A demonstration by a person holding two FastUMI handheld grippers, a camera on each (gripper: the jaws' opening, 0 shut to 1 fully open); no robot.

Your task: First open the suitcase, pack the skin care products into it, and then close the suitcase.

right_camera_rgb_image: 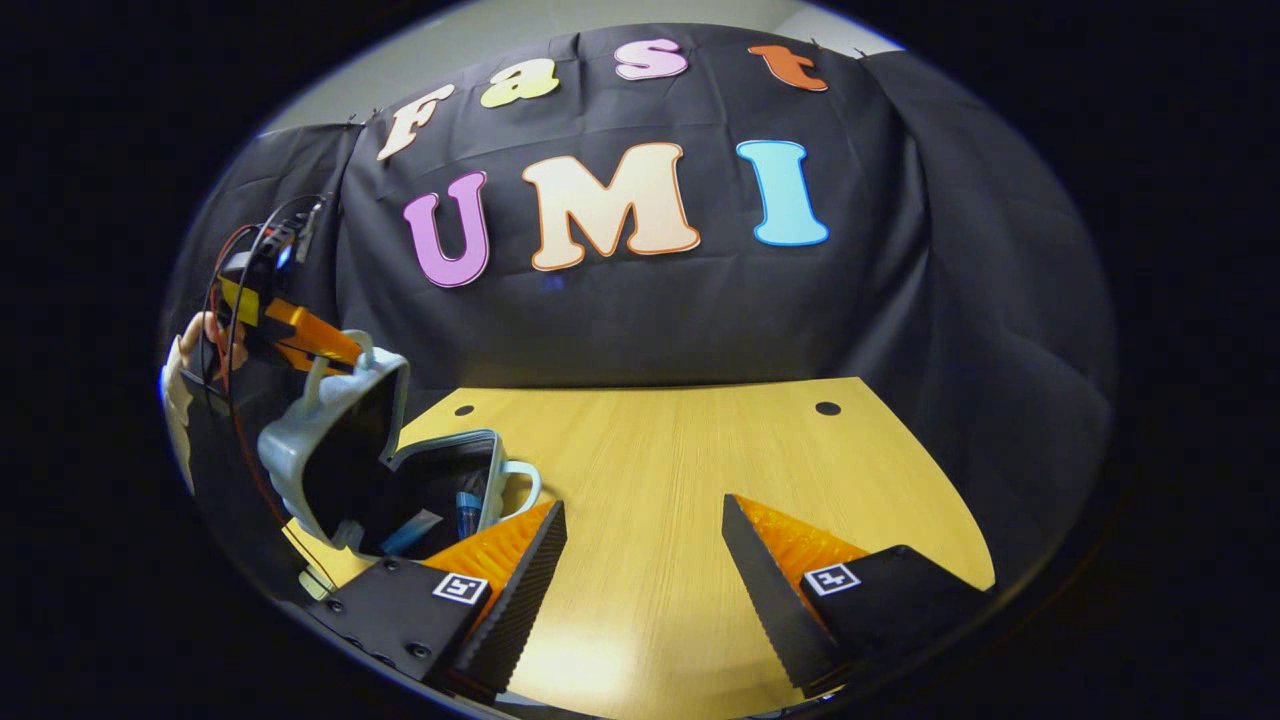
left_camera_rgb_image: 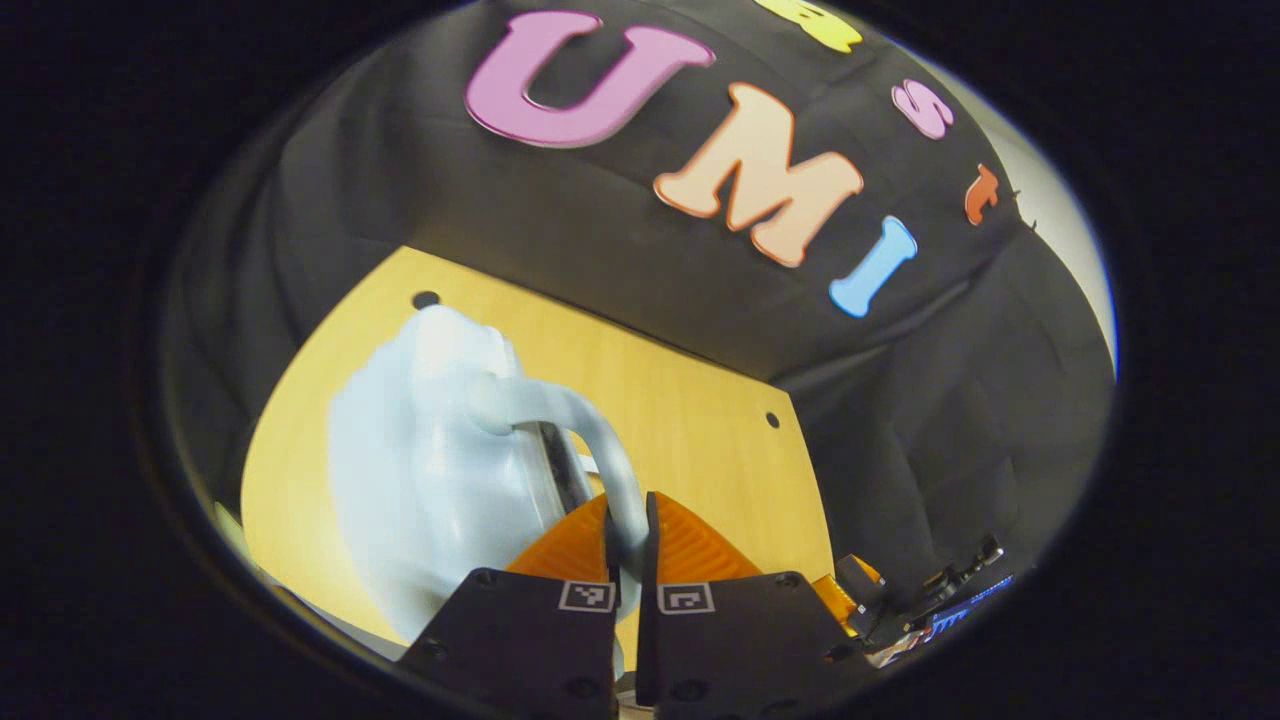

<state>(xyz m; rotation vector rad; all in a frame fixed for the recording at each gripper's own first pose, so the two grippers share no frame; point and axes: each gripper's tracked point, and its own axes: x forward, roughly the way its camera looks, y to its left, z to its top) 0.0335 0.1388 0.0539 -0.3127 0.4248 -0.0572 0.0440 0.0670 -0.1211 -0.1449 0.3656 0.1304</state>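
My left tongs point(left_camera_rgb_image: 630, 545) pinch the lid handle point(left_camera_rgb_image: 590, 430) of the pale suitcase point(right_camera_rgb_image: 330, 440), which stands half open at the left edge of the worktop point(right_camera_rgb_image: 680, 480) with skin care products point(right_camera_rgb_image: 468, 510) inside. I judge packing done and closing underway: swing the lid down. My right tongs point(right_camera_rgb_image: 645, 560) hang spread, empty.

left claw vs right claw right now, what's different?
The left claw is shut on the suitcase lid handle; the right claw is open and holds nothing. The left claw is raised at the suitcase; the right claw hovers over bare table. Both point toward the booth wall.
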